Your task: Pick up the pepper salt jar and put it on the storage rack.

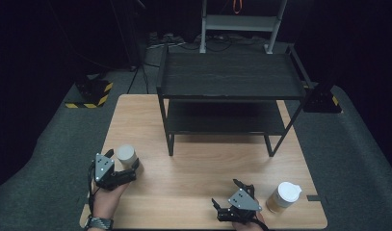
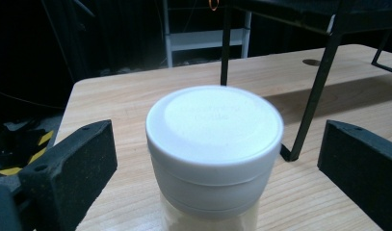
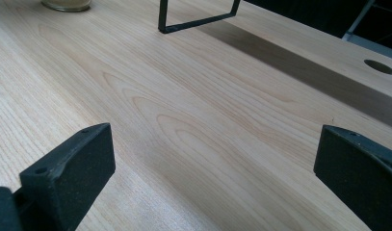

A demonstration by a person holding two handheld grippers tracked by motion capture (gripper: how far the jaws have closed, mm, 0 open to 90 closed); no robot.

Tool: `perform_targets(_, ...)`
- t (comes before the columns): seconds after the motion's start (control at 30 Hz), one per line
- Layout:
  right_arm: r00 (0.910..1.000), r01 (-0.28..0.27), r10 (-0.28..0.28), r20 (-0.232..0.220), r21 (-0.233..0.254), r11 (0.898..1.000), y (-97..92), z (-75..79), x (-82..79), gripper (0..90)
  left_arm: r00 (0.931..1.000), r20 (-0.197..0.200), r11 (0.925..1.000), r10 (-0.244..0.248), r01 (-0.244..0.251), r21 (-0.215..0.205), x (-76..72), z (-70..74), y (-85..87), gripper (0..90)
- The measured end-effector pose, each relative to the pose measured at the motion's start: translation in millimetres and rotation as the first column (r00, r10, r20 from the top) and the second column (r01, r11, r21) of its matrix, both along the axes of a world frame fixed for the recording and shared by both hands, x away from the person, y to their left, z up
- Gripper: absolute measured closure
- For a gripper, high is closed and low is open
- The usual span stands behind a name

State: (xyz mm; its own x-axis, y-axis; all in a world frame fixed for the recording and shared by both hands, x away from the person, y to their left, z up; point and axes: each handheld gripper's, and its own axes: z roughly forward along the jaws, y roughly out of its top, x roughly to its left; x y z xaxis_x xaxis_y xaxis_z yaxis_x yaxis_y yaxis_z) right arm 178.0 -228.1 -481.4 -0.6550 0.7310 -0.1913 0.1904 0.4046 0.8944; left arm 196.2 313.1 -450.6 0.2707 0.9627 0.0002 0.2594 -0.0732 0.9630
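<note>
On the desk (image 1: 193,192), before the black shelf rack (image 1: 229,82), my left claw (image 1: 129,169) stands released around the white-lidded jar (image 2: 214,144), untouched. Closing off-centre could tip it. My right claw (image 1: 229,195) idles released near the lidded cup (image 1: 283,197); a careless swing might topple that.
</note>
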Motion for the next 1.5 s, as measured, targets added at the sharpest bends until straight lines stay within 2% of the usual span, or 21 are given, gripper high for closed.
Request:
perform_targets(0.17,1.0,0.003,-0.003,0.0,0.002,1.0,0.0,-0.2,-0.3,0.0,0.9999,-0.013,0.9998,-0.001,0.001,-0.018,5.6,-7.2,2.8,0.8)
perform_targets(0.4,1.0,0.008,-0.008,-0.004,-0.01,1.0,2.3,1.2,0.2,0.0,0.9998,-0.02,0.9993,-0.009,0.008,-0.037,9.6,-12.3,5.1,6.4)
perform_targets(0.57,0.9998,0.014,-0.015,-0.015,-0.016,1.0,3.6,2.6,1.0,0.0,0.9998,-0.019,0.9988,-0.006,0.005,-0.048,11.1,-15.8,5.9,13.5)
perform_targets(0.8,0.9995,0.02,-0.02,-0.025,-0.009,1.0,2.7,3.4,2.2,0.0,0.9998,-0.016,0.9978,-0.015,0.014,-0.065,10.6,-22.6,9.0,28.1)
perform_targets(0.9,0.9994,0.021,-0.021,-0.028,-0.003,1.0,1.9,3.2,2.5,0.0,0.9998,0.017,0.9984,-0.011,0.012,-0.055,5.7,-29.3,5.8,33.0)
perform_targets(1.0,0.9993,0.021,-0.021,-0.03,-0.002,1.0,1.6,3.3,2.8,0.0,0.9996,0.027,0.9989,-0.003,0.004,-0.047,4.1,-31.1,3.2,33.8)
perform_targets(1.17,0.9993,0.019,-0.02,-0.031,-0.004,1.0,2.0,3.6,3.0,0.0,0.9998,0.017,0.9995,-0.008,0.009,-0.032,4.7,-27.0,2.7,34.4)
perform_targets(1.3,0.9994,0.018,-0.018,-0.03,-0.009,1.0,2.5,3.8,3.0,0.0,0.9997,0.002,0.9988,-0.026,0.026,-0.042,5.0,-21.3,3.7,34.5)
perform_targets(1.5,0.9993,0.019,-0.019,-0.031,-0.005,1.0,2.1,3.6,3.0,0.0,0.9975,0.032,0.9966,-0.062,0.064,-0.052,-1.1,-12.8,1.2,34.4)
